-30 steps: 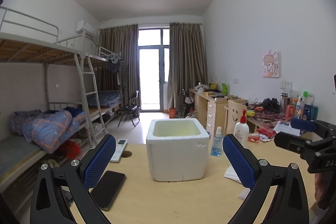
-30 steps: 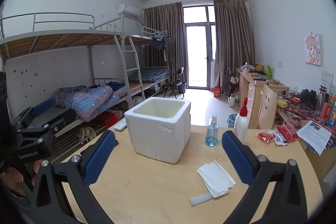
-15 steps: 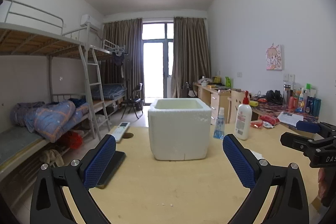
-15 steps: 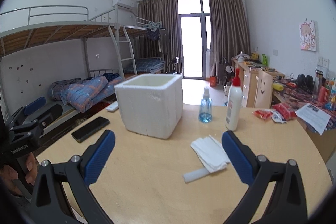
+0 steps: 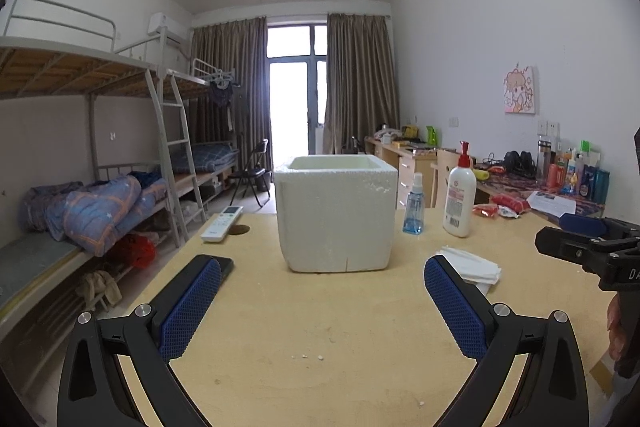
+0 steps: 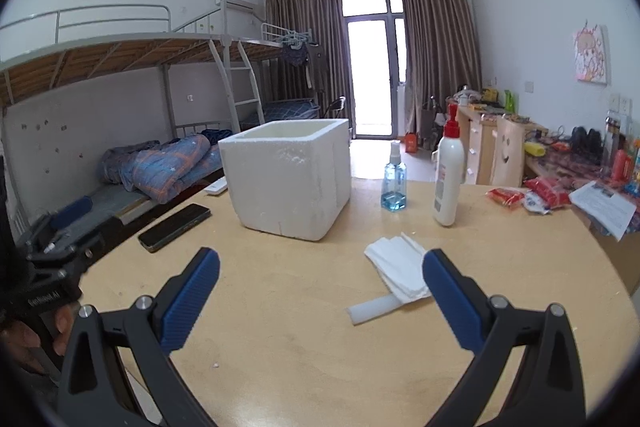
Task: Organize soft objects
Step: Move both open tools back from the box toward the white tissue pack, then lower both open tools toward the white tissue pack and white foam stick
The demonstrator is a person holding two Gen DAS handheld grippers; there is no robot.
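A white foam box stands open-topped on the round wooden table; it also shows in the right wrist view. A stack of white tissues lies right of the box, with a white foam strip beside it; the tissues also show in the left wrist view. My left gripper is open and empty, low over the table in front of the box. My right gripper is open and empty, its right finger next to the tissues.
A black phone and a white remote lie left of the box. A blue spray bottle and a white pump bottle stand behind the tissues. Red snack packs and papers sit at the far right. Bunk beds line the left wall.
Both grippers have come down toward the table, so the box now appears side-on. Both stay open and empty.
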